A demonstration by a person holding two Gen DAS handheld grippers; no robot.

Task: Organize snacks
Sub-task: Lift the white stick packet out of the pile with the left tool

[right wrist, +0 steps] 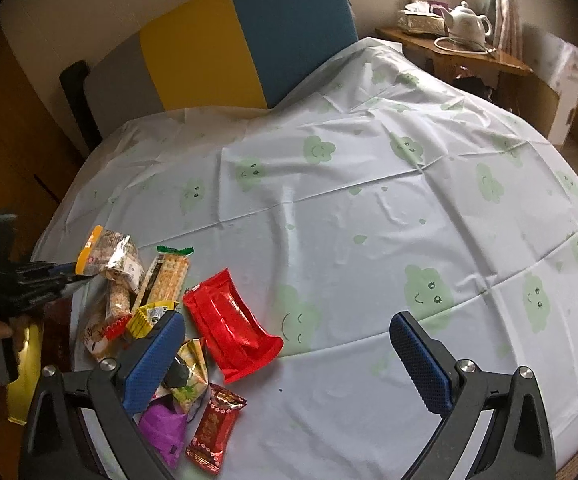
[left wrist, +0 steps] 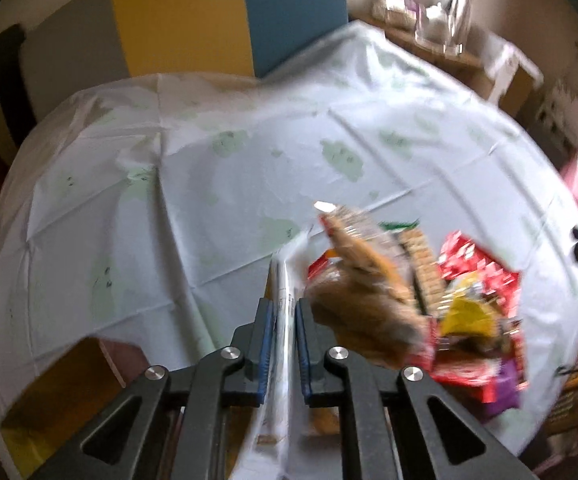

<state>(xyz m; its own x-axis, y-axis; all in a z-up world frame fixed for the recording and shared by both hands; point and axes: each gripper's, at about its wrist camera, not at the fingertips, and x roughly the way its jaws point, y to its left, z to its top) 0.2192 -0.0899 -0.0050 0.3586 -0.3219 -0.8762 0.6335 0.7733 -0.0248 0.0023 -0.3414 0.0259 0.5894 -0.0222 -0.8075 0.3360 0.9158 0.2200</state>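
A heap of wrapped snacks (right wrist: 157,312) lies at the near left of the table. It holds a big red packet (right wrist: 229,320), a cracker pack (right wrist: 171,276), a dark red candy (right wrist: 213,428) and a purple wrapper (right wrist: 163,428). My left gripper (left wrist: 285,312) is shut on the edge of a clear-wrapped snack bar packet (left wrist: 353,248) and holds it above the heap; the right wrist view shows this gripper (right wrist: 69,280) on the packet (right wrist: 109,258). My right gripper (right wrist: 289,344) is open and empty, just right of the heap.
A white tablecloth with green clouds (right wrist: 369,220) covers the round table. A chair with a yellow and blue back (right wrist: 249,40) stands behind it. A side table with a white teapot (right wrist: 469,20) is at the far right. A cardboard box (right wrist: 561,92) stands beside it.
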